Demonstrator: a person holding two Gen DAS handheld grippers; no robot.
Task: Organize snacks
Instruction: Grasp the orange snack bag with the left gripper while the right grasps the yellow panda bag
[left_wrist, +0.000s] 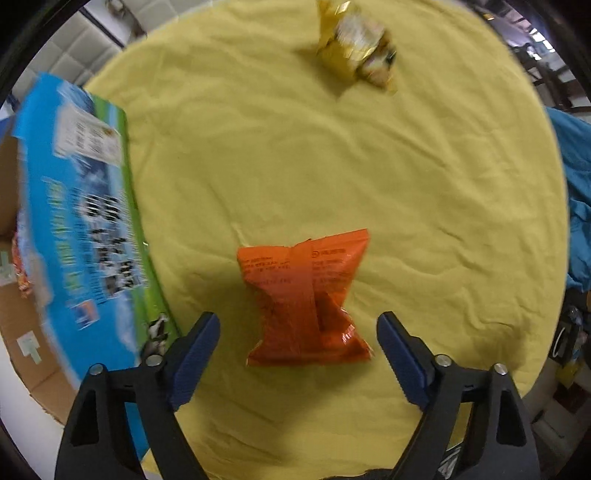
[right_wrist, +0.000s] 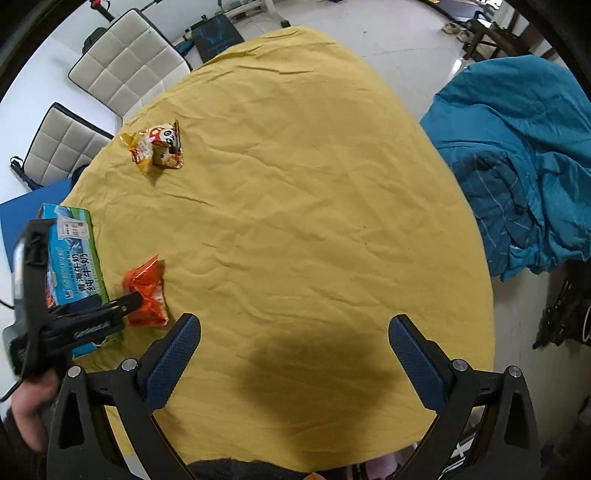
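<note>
Yellow cloth (right_wrist: 314, 206) covers our table, with the carton (left_wrist: 85, 229) at its left edge to collect snacks. We hang our left gripper (left_wrist: 298, 325), fingers spread wide and empty, around the orange packet (left_wrist: 306, 299). Our right gripper (right_wrist: 294, 328) waits released; the yellow packet (right_wrist: 157, 147) lies farther off.

A wrinkled yellow cloth (right_wrist: 314, 221) covers the round tabletop. Two white quilted chairs (right_wrist: 125, 62) stand at its far left edge. A crumpled teal blanket (right_wrist: 517, 166) lies heaped beside its right edge.
</note>
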